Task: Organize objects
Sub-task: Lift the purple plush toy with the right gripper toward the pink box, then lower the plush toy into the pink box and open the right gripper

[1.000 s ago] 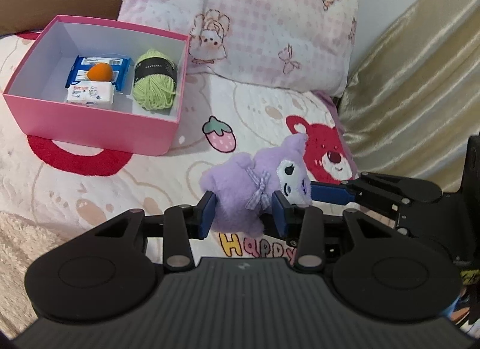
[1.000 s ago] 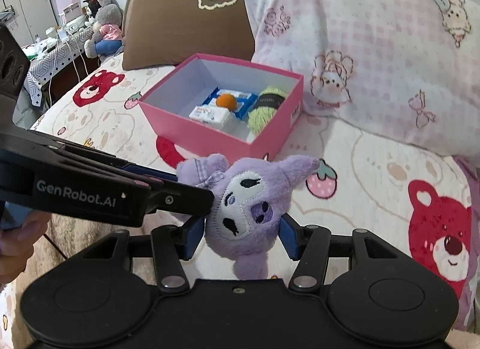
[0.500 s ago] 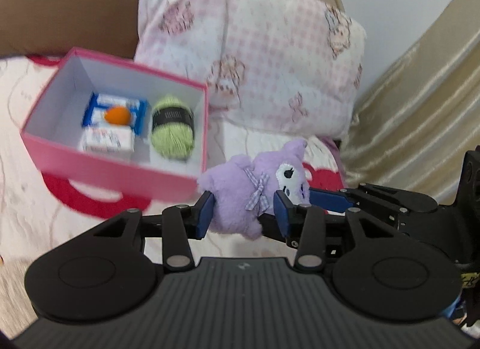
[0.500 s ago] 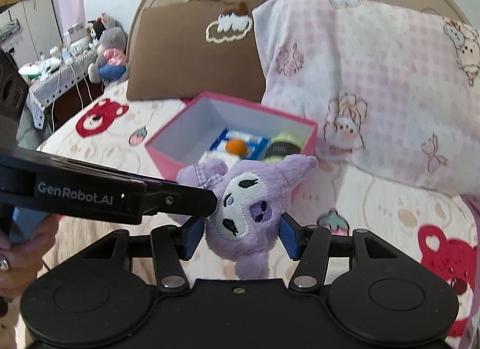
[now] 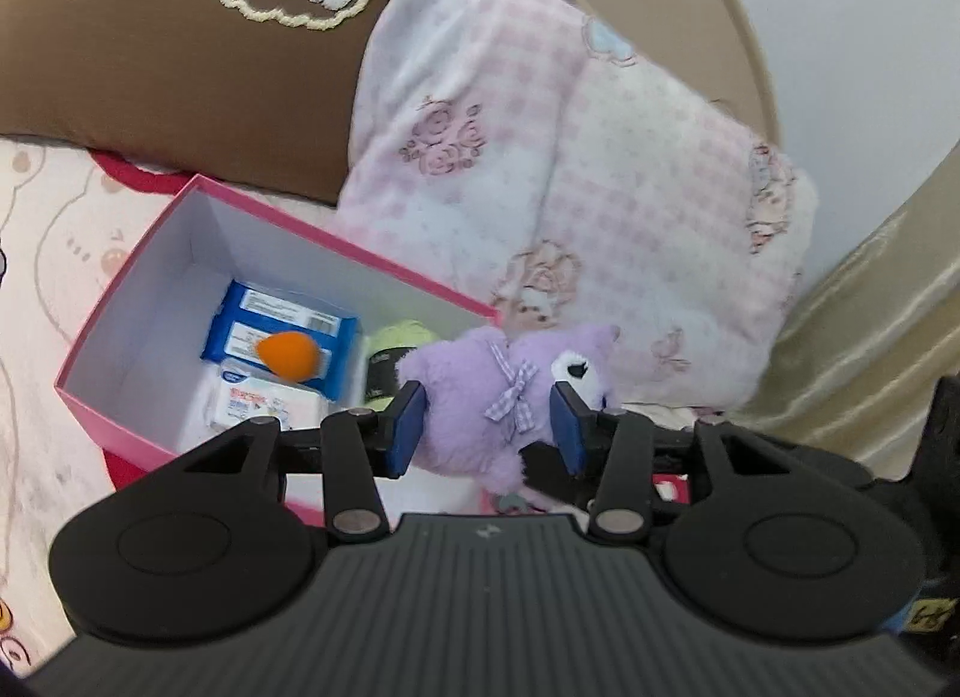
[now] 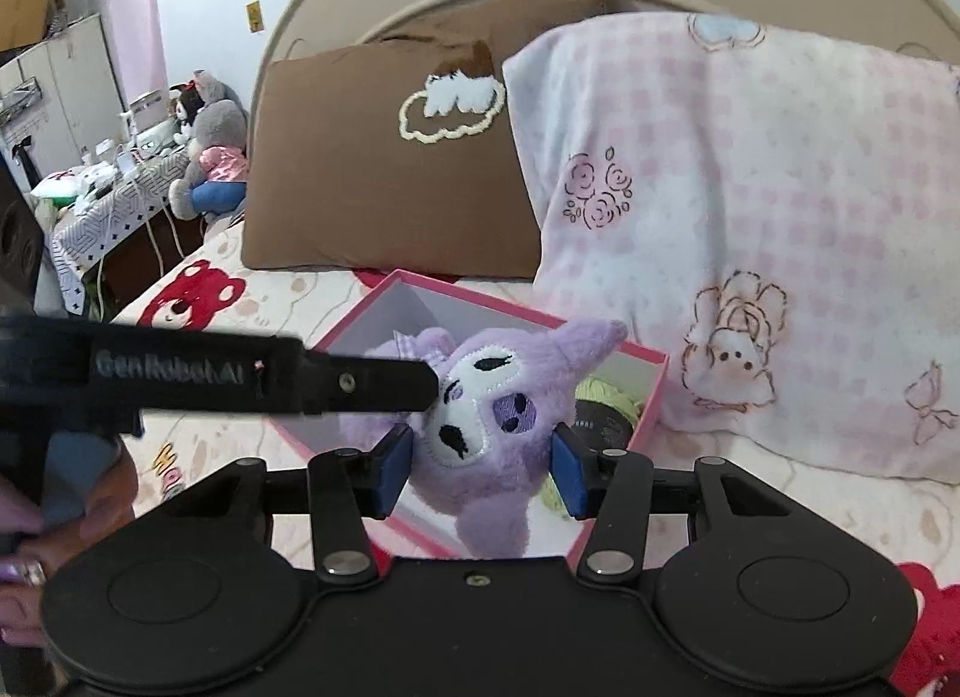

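A purple plush toy (image 5: pixel 480 391) hangs between both grippers over the right end of the pink box (image 5: pixel 336 235). My left gripper (image 5: pixel 487 427) has the plush's body and gingham bow between its blue pads, and its jaws are opening while the pads still touch the fur. My right gripper (image 6: pixel 480 472) squeezes the plush's head (image 6: pixel 492 403) with its jaws closing. The left gripper's black finger (image 6: pixel 270 376) reaches in from the left. In the box (image 6: pixel 654 391) lie a blue packet (image 5: pixel 282 319), an orange ball (image 5: pixel 287 354), a white packet (image 5: pixel 264 403) and green yarn (image 5: pixel 399 337).
A pink checked pillow (image 5: pixel 600 187) and a brown pillow (image 5: pixel 150 67) lean on the headboard behind the box. A gold curtain (image 5: pixel 870 307) hangs at the right. A person's hand (image 6: pixel 36 547) holds the left gripper. A cluttered side table with stuffed toys (image 6: pixel 204 157) stands beyond the bed.
Both grippers carried the plush up off the bedspread and toward the box; it now hangs over the box's right end, hiding part of the yarn.
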`<state>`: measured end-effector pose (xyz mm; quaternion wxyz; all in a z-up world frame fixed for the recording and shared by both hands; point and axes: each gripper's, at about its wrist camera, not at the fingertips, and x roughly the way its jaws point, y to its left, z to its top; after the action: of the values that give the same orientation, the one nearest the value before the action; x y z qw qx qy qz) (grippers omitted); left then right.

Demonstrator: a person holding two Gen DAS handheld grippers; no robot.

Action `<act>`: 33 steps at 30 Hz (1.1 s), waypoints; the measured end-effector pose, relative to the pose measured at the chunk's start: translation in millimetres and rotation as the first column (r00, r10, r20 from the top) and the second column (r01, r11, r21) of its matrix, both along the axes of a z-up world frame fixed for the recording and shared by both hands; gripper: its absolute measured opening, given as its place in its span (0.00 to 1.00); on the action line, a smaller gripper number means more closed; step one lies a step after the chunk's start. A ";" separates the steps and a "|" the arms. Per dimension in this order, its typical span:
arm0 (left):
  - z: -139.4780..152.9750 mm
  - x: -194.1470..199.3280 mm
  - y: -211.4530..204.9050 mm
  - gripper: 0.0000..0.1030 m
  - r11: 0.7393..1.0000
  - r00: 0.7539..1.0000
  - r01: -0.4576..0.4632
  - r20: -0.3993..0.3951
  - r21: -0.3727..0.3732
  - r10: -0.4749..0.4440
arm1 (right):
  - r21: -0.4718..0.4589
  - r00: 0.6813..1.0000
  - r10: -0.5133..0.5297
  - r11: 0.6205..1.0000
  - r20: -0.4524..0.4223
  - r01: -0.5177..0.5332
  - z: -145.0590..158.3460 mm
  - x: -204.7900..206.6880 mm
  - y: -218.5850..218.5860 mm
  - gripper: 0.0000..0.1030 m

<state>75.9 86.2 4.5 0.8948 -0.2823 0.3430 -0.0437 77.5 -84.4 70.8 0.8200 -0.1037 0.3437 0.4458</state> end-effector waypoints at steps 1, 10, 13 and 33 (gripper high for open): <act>-6.6 5.2 3.0 0.42 1.000 1.000 -0.009 -0.017 -0.013 0.009 | -0.004 1.000 -0.004 1.000 -0.007 0.004 -4.7 4.0 3.8 0.52; -62.3 28.4 20.8 0.42 0.997 0.993 -0.073 -0.089 0.002 0.073 | 0.013 0.994 -0.012 1.000 -0.111 0.013 -61.5 18.6 24.4 0.49; -74.9 30.5 27.4 0.42 0.997 0.990 -0.076 -0.114 0.017 0.078 | -0.012 0.994 0.016 1.000 -0.108 -0.018 -76.2 15.8 33.6 0.49; -107.0 59.5 5.2 0.38 0.997 0.984 -0.015 -0.174 0.082 0.029 | -0.100 0.993 0.051 0.993 -0.104 -0.062 -109.7 15.6 52.5 0.45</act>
<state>135.5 91.4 -102.6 0.8722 -0.2528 0.4188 0.0052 93.1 -31.9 -38.9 0.7821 -0.1326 0.4043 0.4553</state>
